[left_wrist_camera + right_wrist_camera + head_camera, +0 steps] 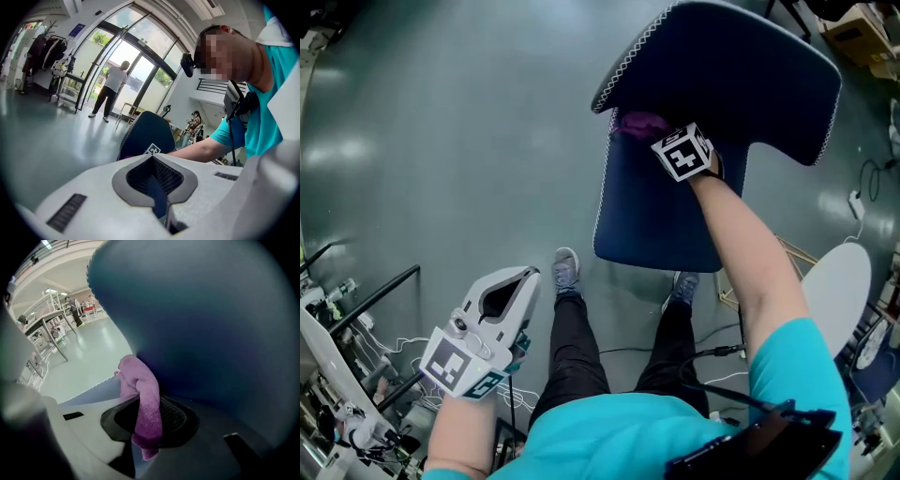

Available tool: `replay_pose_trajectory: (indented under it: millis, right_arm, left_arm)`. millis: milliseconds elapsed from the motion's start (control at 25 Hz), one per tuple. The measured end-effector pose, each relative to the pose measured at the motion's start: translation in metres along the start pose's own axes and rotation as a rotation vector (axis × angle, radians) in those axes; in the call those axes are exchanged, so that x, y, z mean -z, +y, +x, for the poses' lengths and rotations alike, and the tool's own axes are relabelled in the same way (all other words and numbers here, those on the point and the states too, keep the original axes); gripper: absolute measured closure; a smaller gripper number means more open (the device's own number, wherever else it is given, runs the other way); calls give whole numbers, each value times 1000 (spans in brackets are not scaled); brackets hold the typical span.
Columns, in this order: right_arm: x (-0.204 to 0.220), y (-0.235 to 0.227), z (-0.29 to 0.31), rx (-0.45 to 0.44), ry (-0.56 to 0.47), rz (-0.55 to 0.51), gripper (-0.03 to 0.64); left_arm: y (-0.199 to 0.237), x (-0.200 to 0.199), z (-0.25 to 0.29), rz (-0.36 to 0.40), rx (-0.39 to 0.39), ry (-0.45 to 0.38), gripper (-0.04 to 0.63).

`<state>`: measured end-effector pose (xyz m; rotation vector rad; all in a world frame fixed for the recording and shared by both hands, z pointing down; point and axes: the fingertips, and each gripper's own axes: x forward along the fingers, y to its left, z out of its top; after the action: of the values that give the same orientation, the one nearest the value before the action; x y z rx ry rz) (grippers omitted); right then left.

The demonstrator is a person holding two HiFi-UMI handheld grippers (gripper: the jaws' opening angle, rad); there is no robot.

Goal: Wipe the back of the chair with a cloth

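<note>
The dark blue chair stands in front of me in the head view, its backrest (741,75) at the top and its seat (661,211) below. My right gripper (654,133) is shut on a purple cloth (641,123) and presses it against the backrest's inner face, just above the seat. In the right gripper view the cloth (143,399) hangs between the shut jaws with the backrest (211,324) filling the frame right behind it. My left gripper (525,275) is held low at the left, away from the chair, shut and holding nothing. The left gripper view shows the chair (147,133) from the side.
My legs and shoes (566,272) stand just before the seat. Cables (717,354) and metal frames (380,291) lie at the lower left and right. A white round seat (839,291) is at the right. A person (110,86) stands by glass doors far off.
</note>
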<state>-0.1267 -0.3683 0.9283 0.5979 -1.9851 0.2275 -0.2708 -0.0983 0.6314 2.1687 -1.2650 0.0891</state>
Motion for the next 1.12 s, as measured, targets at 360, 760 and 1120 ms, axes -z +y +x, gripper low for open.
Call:
replay_pose_trajectory:
  millis: [360,760,1120]
  right_arm:
    - [93,-81,-32,59,28,106,532]
    - [197,-173,-82,190,83,194,531]
    - [240,-212,-110,296,151,141,532]
  left_arm:
    - [-55,10,95,22,98,57,592]
    - [-127,17,158,66,207,105,592]
    - [-163,22,183,93,269,138,592]
